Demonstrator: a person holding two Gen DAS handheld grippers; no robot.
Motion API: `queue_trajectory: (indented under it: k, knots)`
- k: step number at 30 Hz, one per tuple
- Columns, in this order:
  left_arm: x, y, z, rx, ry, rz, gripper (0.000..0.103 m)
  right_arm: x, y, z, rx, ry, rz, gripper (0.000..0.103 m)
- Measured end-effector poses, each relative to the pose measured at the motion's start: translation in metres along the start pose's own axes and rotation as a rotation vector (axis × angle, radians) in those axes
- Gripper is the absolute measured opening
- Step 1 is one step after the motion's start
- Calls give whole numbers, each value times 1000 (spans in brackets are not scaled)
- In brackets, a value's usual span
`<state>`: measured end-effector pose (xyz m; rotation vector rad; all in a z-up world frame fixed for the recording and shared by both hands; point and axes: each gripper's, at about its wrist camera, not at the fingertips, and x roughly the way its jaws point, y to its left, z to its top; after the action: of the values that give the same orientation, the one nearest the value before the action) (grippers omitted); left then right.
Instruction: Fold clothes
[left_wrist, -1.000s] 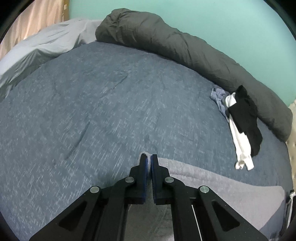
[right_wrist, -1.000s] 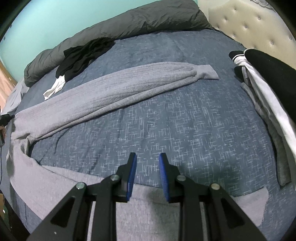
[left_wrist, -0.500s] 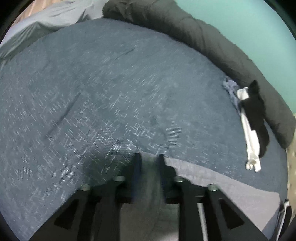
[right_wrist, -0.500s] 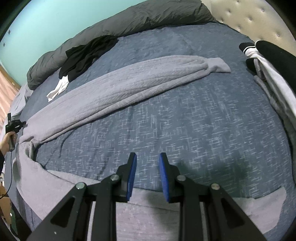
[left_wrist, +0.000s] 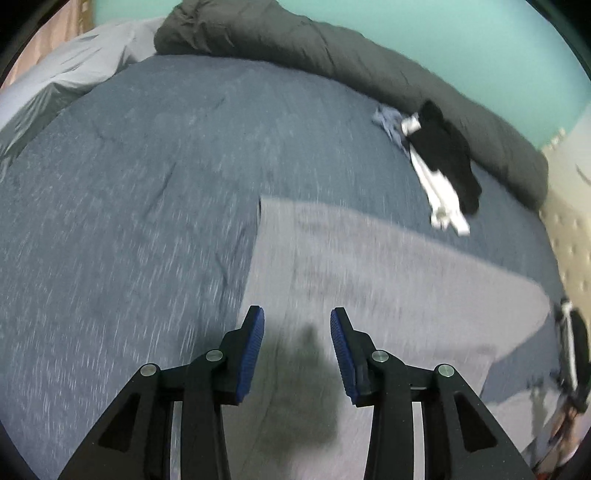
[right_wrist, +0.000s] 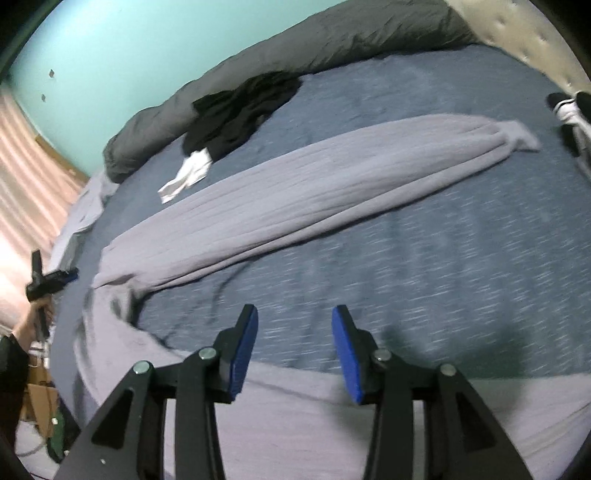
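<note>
Since a second ago both sets of jaws have let go: the left gripper (left_wrist: 297, 347), then pinched shut at the hem of the grey garment (left_wrist: 369, 266), now stands with its jaws parted and opening, nothing between the pads, and the cloth lies spread ahead of it instead of only at the tips. The right gripper (right_wrist: 294, 347) has widened too; its jaws are opening, empty, over the near edge of the garment (right_wrist: 295, 192).

That long grey piece lies on the bed (left_wrist: 129, 221) in a loop. In the right wrist view one band runs from about nine o'clock up to a bunched end at two o'clock, a second band crosses at six o'clock under the tips, and the two meet in a rumpled bend at eight o'clock.

Risks, as I judge them: the released fold may be uneven, since the bend at eight o'clock is already puckered and any further fold would lock those wrinkles in. A regrasp could catch the bedcover along with the thin cloth. Dragging toward eleven o'clock could sweep the garment into the black and white clothes (right_wrist: 229, 122) lying against the rolled dark duvet (right_wrist: 332, 40). Both views are motion-blurred, so edges are hard to place exactly.
</note>
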<state>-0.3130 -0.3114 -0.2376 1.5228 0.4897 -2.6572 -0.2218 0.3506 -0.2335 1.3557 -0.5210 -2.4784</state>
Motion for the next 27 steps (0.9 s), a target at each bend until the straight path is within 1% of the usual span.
queue_trajectory:
  k: [3,7,12,13,16,19,22,25,27]
  knots:
    - [0,-8,-24,23,31,-3,40,15,30,-10,-24,27,47,45]
    - [5,-40,-40,59,46,-69,40,33,62,-24,-48,63,117,47]
    - [27,-94,-40,120,89,-153,41,62,103,-40,-175,110,112,48]
    - [33,-105,-41,142,100,-159,41,68,111,-44,-201,119,110,48]
    - [54,-128,-45,196,133,-135,41,82,130,-54,-284,149,117,49]
    - [77,-127,-50,158,168,-114,41,95,138,-62,-344,184,115,50]
    - [95,-119,-52,108,178,-113,40,103,137,-67,-358,210,111,50]
    - [91,-113,-45,80,124,-125,40,105,132,-68,-339,228,119,50]
    - [87,-110,-41,60,106,-134,40,104,130,-68,-335,232,121,50]
